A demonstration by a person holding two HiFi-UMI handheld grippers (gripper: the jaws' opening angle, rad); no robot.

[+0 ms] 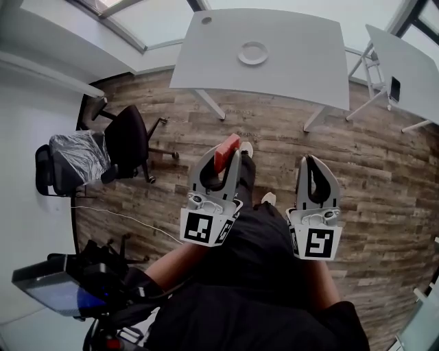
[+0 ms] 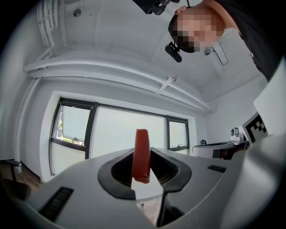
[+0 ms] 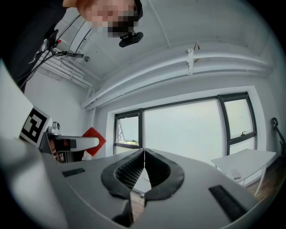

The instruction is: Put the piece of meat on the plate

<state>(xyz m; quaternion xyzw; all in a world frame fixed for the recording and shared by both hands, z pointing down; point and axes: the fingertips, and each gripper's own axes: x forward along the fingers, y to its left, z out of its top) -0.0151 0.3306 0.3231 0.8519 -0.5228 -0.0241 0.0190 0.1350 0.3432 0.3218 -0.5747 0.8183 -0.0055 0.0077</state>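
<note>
In the head view, part of the meat is hidden between the jaws of the left gripper. The plate on the far table is too small for detail. The right table is cut off at the picture's edge.

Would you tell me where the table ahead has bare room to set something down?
The table is bare on both sides of the plate: left toward the small round cap, right to its edge. Nowhere crowded.
</note>
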